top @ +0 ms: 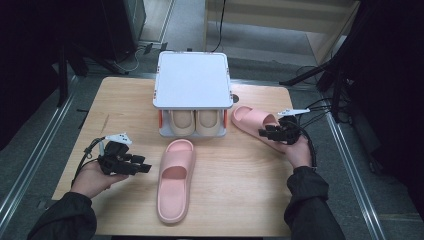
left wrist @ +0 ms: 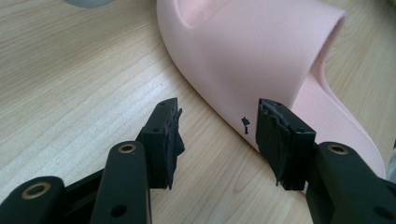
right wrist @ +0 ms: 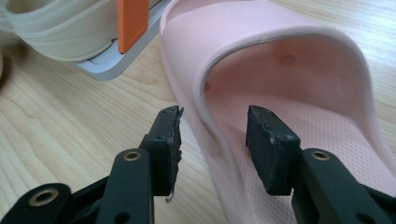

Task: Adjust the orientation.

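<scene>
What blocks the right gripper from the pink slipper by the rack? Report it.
Nothing visible does. The right gripper has open jaws already straddling the side wall of the pink slipper, with no pad pressing on it.

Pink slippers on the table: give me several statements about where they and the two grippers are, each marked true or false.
1. The right gripper has its fingers either side of the side wall of a pink slipper. True; the fingers stand apart and do not press it.
2. The left gripper is clamped shut on the other pink slipper. False; it is open, its fingers on the table beside the slipper's strap.
3. A beige pair of slippers sits under the white rack. True.
4. Both pink slippers lie inside the rack. False; both lie on the wooden table, one in front of the rack, one to its right.
</scene>
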Demonstrator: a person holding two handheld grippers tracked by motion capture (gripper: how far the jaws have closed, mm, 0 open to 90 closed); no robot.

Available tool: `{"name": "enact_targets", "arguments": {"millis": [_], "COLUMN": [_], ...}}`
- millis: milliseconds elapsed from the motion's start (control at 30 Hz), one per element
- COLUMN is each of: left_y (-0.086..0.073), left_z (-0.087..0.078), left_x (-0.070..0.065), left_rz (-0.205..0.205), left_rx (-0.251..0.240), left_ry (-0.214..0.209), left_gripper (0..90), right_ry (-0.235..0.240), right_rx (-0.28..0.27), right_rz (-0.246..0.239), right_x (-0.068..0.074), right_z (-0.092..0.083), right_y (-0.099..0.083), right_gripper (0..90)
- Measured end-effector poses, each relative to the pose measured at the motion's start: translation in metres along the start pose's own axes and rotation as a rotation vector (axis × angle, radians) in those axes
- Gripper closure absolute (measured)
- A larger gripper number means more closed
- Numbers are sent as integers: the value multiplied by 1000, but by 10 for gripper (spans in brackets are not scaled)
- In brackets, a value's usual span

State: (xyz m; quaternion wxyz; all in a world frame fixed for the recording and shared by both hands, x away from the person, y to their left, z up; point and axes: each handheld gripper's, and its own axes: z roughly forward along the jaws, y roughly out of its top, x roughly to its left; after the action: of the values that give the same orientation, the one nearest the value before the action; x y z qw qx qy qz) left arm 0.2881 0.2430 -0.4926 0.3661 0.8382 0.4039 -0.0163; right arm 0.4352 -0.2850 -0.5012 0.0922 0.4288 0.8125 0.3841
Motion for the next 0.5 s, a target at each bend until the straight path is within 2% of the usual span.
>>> {"name": "enact_targets", "arguments": {"millis": [133,233,500], "left_y": [-2,-2,-2], "left_z": [0,1,1], "left_x": [-1,-2,-1], "left_rz": [-21,-15,-15], "left_rx": [-13,-7,-7], "left_ry": [-23,-15,-17], "left_gripper": [489,490,490], "right_ry": [19,15,-2], "right_rx": [15,23,30], "right_rz": [2,1,-42], "right_x": [-1,-1,4], "right_z": [9,14,15], "right_y": [1,3,4], "right_gripper": [591,645,743]}}
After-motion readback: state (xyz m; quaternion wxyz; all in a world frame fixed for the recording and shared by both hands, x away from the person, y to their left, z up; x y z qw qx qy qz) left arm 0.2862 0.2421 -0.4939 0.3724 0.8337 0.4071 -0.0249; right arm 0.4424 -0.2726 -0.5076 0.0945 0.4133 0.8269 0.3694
